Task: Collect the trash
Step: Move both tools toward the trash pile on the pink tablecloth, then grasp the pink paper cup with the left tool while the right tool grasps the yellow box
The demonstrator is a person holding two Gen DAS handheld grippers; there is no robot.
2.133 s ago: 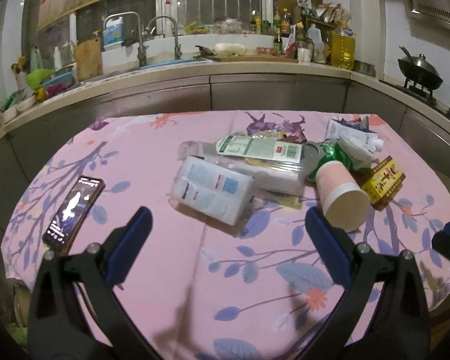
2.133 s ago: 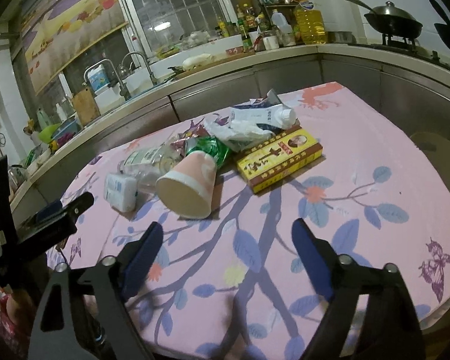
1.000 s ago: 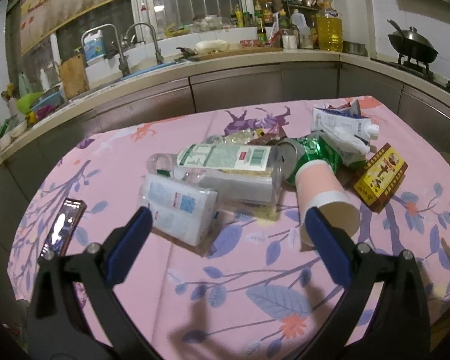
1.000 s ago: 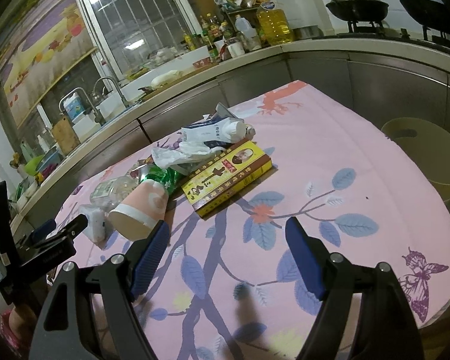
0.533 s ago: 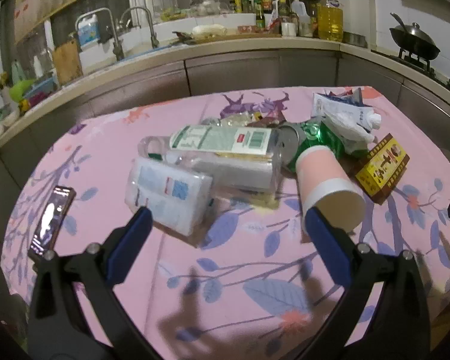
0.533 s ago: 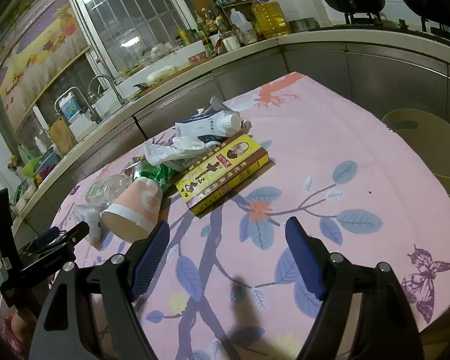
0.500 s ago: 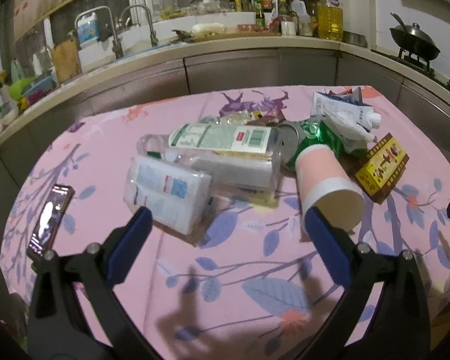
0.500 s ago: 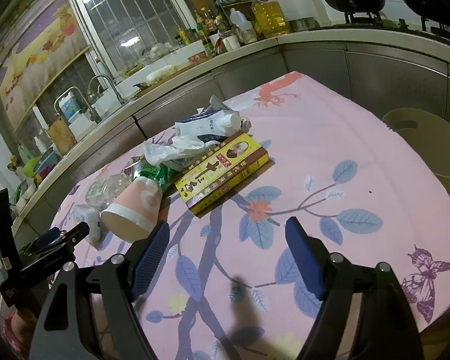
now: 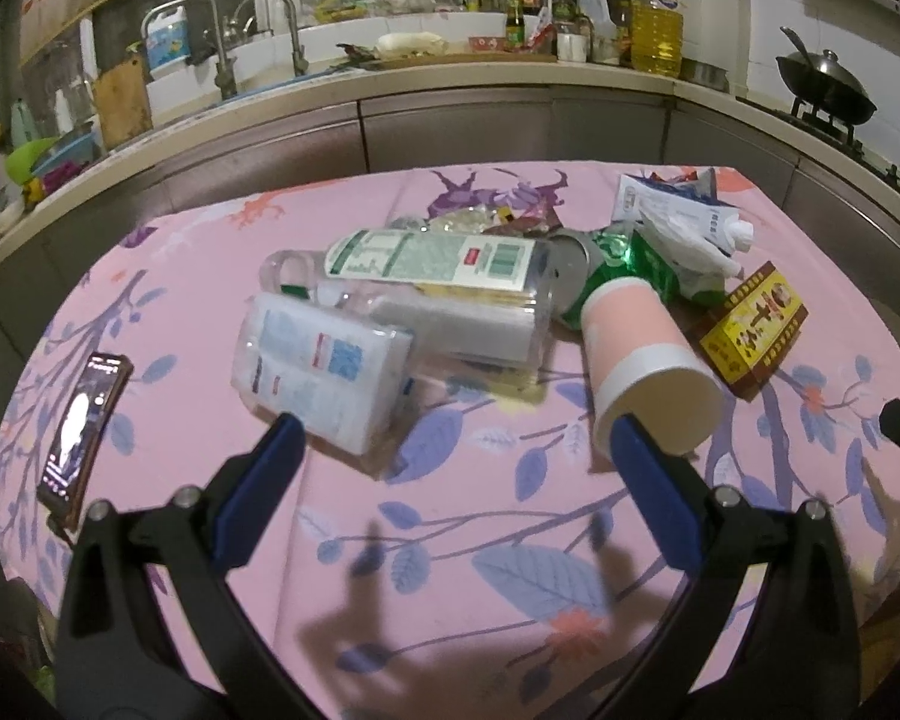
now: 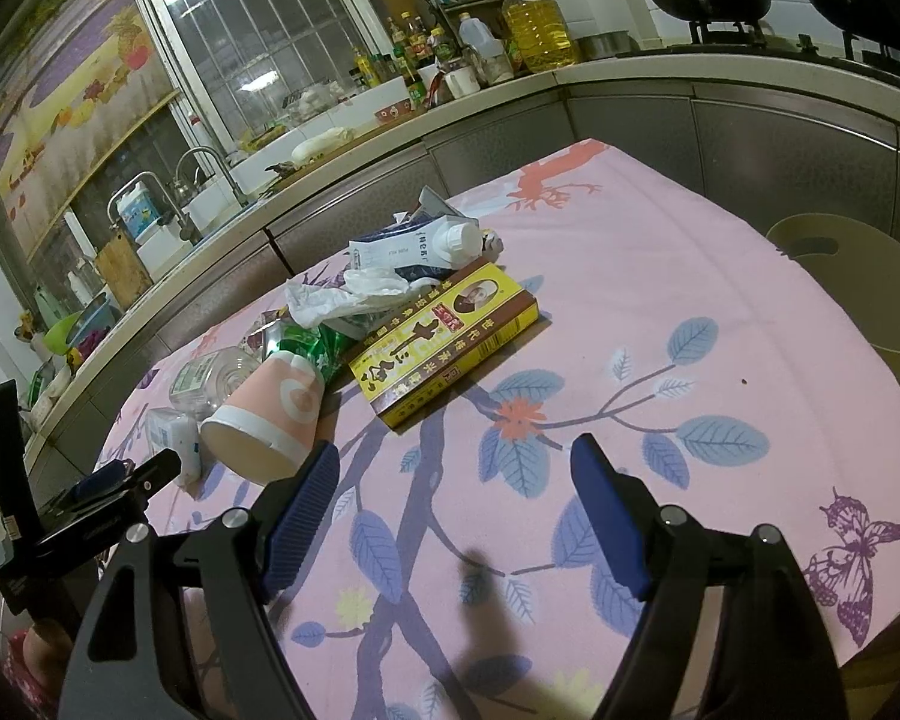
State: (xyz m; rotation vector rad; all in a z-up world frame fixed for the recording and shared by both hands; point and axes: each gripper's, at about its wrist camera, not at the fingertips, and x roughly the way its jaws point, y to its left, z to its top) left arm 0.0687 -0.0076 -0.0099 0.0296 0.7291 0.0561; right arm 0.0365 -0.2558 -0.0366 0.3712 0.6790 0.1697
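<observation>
Left wrist view: the left hand-held gripper (image 9: 450, 450) hovers above the pink floral counter (image 9: 450, 570), fingers spread wide, holding nothing. Just ahead lies the trash — a tissue pack (image 9: 321, 381) touching a clear plastic bottle (image 9: 444, 294), a tipped pink paper cup (image 9: 645, 369), a green can (image 9: 621, 264), probably crushed, and a yellow box (image 9: 753, 330). A phone (image 9: 84, 423) lies well apart.

Right wrist view: the right hand-held gripper (image 10: 453, 480) is likewise spread and empty. The yellow box (image 10: 447, 342) rests between the paper cup (image 10: 267, 411) and a white carton (image 10: 417, 249).

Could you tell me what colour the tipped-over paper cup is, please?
The paper cup is pink with a white band near its rim, clearest in the left wrist view.
</observation>
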